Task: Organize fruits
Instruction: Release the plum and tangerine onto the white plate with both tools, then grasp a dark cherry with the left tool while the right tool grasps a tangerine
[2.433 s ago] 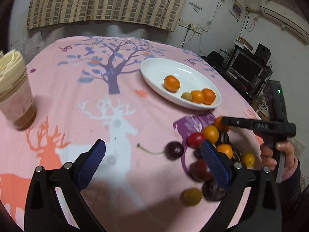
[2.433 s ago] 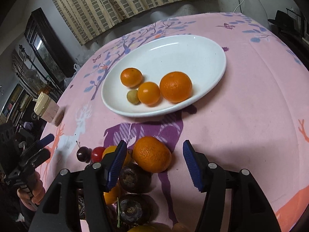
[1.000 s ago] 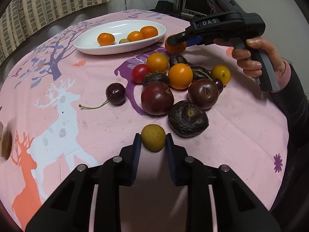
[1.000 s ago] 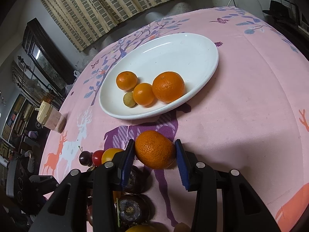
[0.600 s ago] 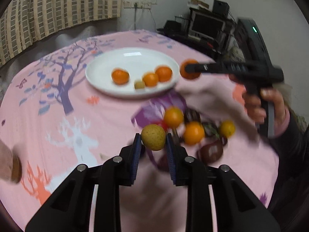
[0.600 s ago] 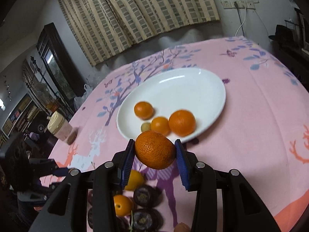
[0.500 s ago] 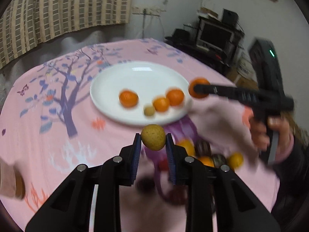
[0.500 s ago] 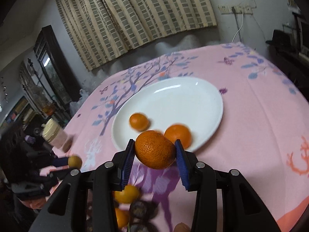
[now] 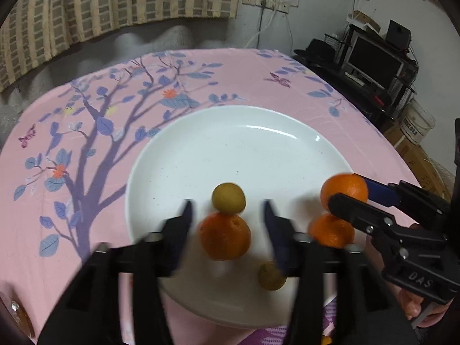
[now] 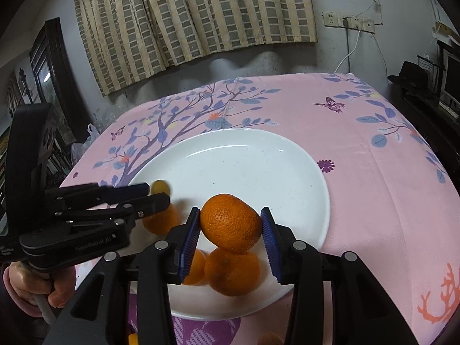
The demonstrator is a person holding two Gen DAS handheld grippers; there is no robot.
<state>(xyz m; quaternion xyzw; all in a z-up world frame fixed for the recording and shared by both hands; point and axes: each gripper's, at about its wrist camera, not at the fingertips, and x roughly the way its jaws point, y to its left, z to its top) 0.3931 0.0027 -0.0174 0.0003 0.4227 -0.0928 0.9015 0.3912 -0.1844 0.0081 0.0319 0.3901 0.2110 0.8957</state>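
Note:
A white oval plate (image 9: 258,149) lies on the pink tablecloth. My left gripper (image 9: 227,215) is open above its near side, and the small yellow-green fruit (image 9: 228,197) sits free on the plate just past the fingers. An orange (image 9: 224,235) lies between and below the fingers, and another small yellow-green fruit (image 9: 270,275) is near the rim. My right gripper (image 10: 230,233) is shut on an orange (image 10: 231,222) and holds it over the plate (image 10: 258,166), above two oranges (image 10: 231,270). It also shows in the left wrist view (image 9: 345,194).
The left gripper (image 10: 155,197) shows in the right wrist view with the yellow-green fruit (image 10: 161,187) by its tips. A jar (image 9: 11,313) stands at the table's left edge. Curtains and a dark cabinet (image 10: 54,86) stand behind the table, electronics (image 9: 373,60) to the right.
Both grippers moved over the plate. My left gripper opened and let go of the yellow-green fruit, which now lies on the plate. The right gripper still holds its orange.

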